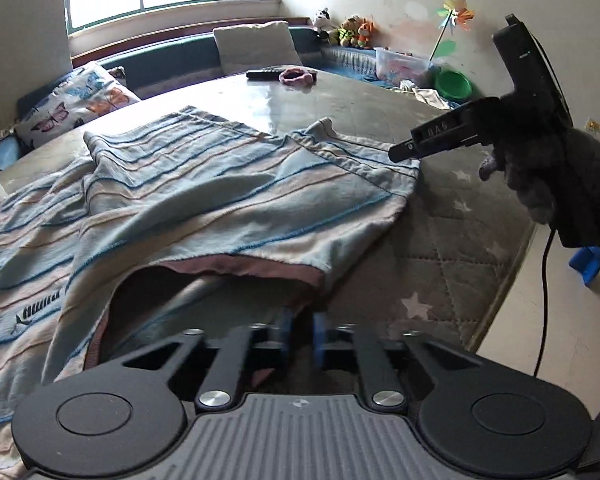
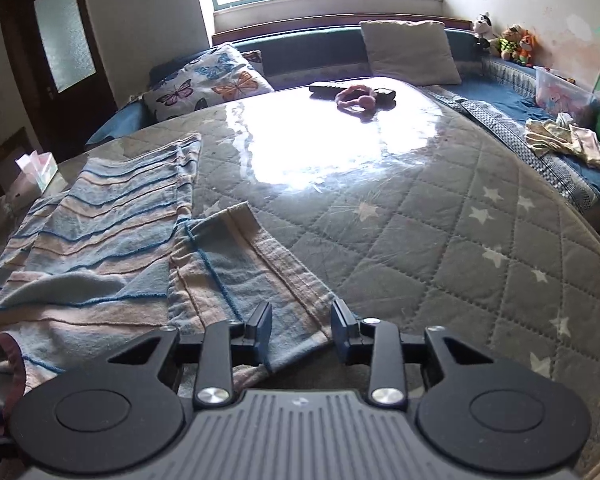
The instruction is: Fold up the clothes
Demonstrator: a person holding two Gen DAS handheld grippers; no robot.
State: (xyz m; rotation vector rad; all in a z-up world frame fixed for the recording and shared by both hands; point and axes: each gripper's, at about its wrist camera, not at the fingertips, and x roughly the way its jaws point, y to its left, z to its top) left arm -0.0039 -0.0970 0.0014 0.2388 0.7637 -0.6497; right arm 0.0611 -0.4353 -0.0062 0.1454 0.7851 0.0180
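A blue, pink and white striped garment (image 1: 220,200) lies rumpled on the quilted grey surface (image 2: 460,240) with white stars. Its pink-lined hem arches up just in front of my left gripper (image 1: 303,332), whose blue pads stand close together, pinching the hem's edge. My right gripper (image 2: 304,328) is open, its pads apart over a folded corner of the garment (image 2: 100,220), which lies flat between them. In the left wrist view the right gripper (image 1: 400,154), held by a dark-gloved hand (image 1: 540,172), points at the garment's right corner.
A remote and a pink headband (image 2: 356,98) lie at the far side. A butterfly pillow (image 2: 208,84) and a white pillow (image 2: 412,52) lean behind. Small clothes (image 2: 568,140) and a plastic box (image 1: 404,64) sit on the right bench. A tissue box (image 2: 36,168) stands left.
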